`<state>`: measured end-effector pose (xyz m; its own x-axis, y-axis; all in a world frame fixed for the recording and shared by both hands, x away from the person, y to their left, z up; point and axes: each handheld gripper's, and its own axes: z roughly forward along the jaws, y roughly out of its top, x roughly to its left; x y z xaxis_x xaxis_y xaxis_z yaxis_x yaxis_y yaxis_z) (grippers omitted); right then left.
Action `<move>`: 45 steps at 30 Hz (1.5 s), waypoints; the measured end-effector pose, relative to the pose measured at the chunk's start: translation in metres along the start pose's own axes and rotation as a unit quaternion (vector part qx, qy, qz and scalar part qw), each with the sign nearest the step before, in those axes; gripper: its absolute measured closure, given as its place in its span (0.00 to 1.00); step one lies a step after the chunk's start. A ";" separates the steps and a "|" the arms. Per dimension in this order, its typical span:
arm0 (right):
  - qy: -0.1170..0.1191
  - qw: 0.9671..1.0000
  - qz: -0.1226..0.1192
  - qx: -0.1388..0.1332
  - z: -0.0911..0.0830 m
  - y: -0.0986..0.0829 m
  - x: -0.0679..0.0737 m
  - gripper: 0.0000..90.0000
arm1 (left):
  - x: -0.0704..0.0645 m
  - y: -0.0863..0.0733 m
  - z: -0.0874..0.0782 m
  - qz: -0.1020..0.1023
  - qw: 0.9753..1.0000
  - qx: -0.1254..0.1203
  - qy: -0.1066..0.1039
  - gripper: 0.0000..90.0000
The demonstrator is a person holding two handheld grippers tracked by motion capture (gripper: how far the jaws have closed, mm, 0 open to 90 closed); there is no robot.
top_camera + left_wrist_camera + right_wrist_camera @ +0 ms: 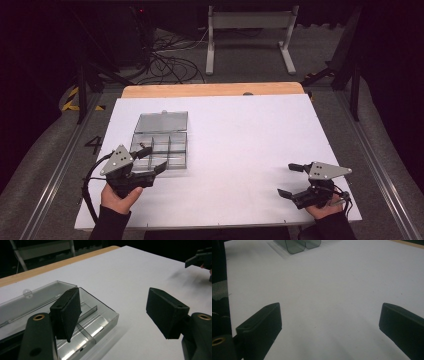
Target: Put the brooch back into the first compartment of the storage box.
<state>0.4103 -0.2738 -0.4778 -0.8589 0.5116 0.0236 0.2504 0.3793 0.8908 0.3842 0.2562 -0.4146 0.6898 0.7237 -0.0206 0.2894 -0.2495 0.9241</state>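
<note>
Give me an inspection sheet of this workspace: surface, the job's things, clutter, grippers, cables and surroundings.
Surface: white table top, wooden strip along its far edge.
Job's things: clear compartment box, its lid open and lying flat behind it; compartments look empty.
Clutter: nothing seen.
Grippers: left hand-held gripper open, at the box's near edge; right hand-held gripper open, over bare table, apart from the box.
Cables: a black cable trails from the left one; tangled cables on the floor beyond the table.
Surroundings: white stand, dark room.
</note>
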 end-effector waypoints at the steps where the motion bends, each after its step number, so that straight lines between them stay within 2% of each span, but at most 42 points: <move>1: 0.000 1.000 0.001 0.000 0.000 0.000 0.000 0.05 | -0.001 -0.002 0.001 -0.001 1.000 -0.002 0.000 0.32; 7: 0.001 1.000 0.000 0.001 0.000 0.000 0.000 0.05 | -0.004 -0.011 0.003 -0.002 1.000 -0.001 -0.011 0.31; 8: 0.001 1.000 0.000 0.001 0.000 0.000 0.001 0.05 | -0.005 -0.013 0.004 -0.007 1.000 -0.001 -0.014 0.31; 15: 0.002 1.000 -0.001 0.000 -0.001 0.000 0.001 0.05 | -0.008 -0.022 0.010 -0.003 1.000 0.009 -0.026 0.31; 23: 0.004 1.000 -0.003 0.000 -0.001 0.000 0.001 0.05 | -0.007 -0.036 0.018 -0.011 0.999 0.025 -0.042 0.31; 28: 0.004 1.000 -0.003 0.000 -0.001 0.000 0.001 0.05 | -0.007 -0.043 0.022 0.016 0.998 0.041 -0.038 0.32; 31: 0.004 1.000 -0.002 0.000 -0.001 0.000 0.001 0.05 | -0.007 -0.047 0.023 0.009 0.998 0.045 -0.043 0.32; 33: 0.005 1.000 -0.003 0.001 0.000 0.000 0.001 0.05 | -0.007 -0.051 0.025 0.011 0.998 0.050 -0.045 0.32; 35: 0.005 1.000 -0.002 0.001 0.000 0.000 0.002 0.05 | -0.007 -0.054 0.027 0.002 0.997 0.053 -0.048 0.32; 37: 0.005 1.000 -0.001 0.002 0.000 -0.001 0.002 0.05 | -0.008 -0.058 0.028 -0.016 0.997 0.052 -0.058 0.32; 41: 0.006 1.000 0.000 0.002 -0.001 -0.001 0.001 0.05 | -0.012 -0.059 0.029 -0.003 0.997 0.059 -0.056 0.32; 42: 0.005 1.000 0.000 0.002 -0.001 -0.001 0.001 0.05 | -0.013 -0.059 0.029 -0.006 0.996 0.060 -0.058 0.32; 45: 0.007 1.000 0.001 0.003 0.000 -0.002 0.001 0.05 | -0.014 -0.058 0.029 0.005 0.997 0.060 -0.051 0.32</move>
<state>0.4086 -0.2740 -0.4790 -0.8644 0.5019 0.0311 0.2542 0.3828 0.8882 0.3769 0.2415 -0.4792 0.7553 0.6530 -0.0565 0.3559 -0.3363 0.8719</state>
